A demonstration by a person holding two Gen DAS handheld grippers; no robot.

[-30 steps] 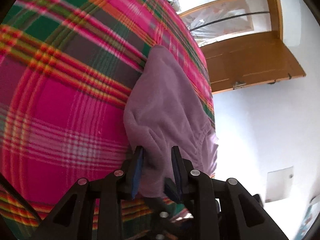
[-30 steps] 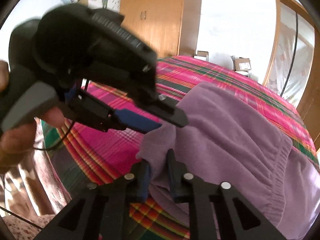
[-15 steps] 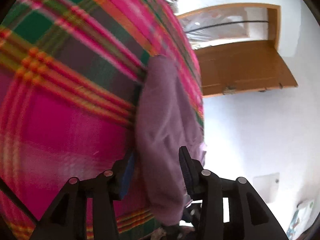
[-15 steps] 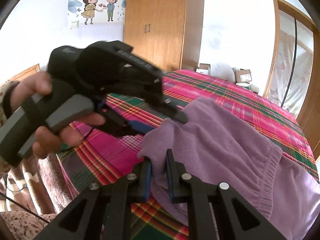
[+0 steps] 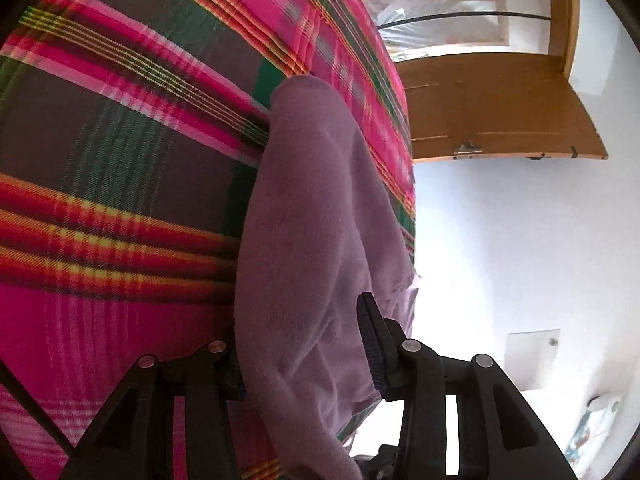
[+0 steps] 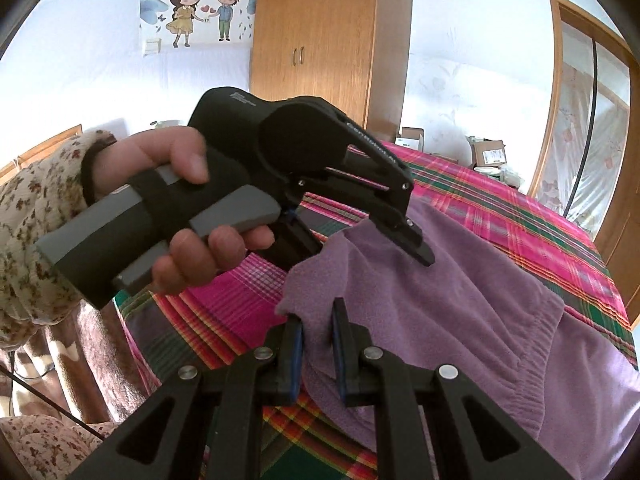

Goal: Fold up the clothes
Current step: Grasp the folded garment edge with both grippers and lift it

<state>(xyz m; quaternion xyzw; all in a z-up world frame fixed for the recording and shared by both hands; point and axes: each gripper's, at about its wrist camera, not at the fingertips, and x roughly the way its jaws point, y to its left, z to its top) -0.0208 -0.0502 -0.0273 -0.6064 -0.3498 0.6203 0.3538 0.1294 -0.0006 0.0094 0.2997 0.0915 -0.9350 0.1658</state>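
Now I see my left gripper [image 5: 304, 344] jaws closing a little, spread around soft purple fleece garment [image 6: 432, 304] | right gripper [image 6: 317, 340] clenched on its near corner | garment lies ahead on pink plaid bedspread [image 6: 520, 216]

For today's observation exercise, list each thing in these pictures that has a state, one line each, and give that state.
purple garment: partly folded, lying on the plaid bedspread
left gripper: jaws closing slightly but wide, cloth between them, not pinched
right gripper: shut on a fold of the garment
wardrobe: doors closed
wooden door: open
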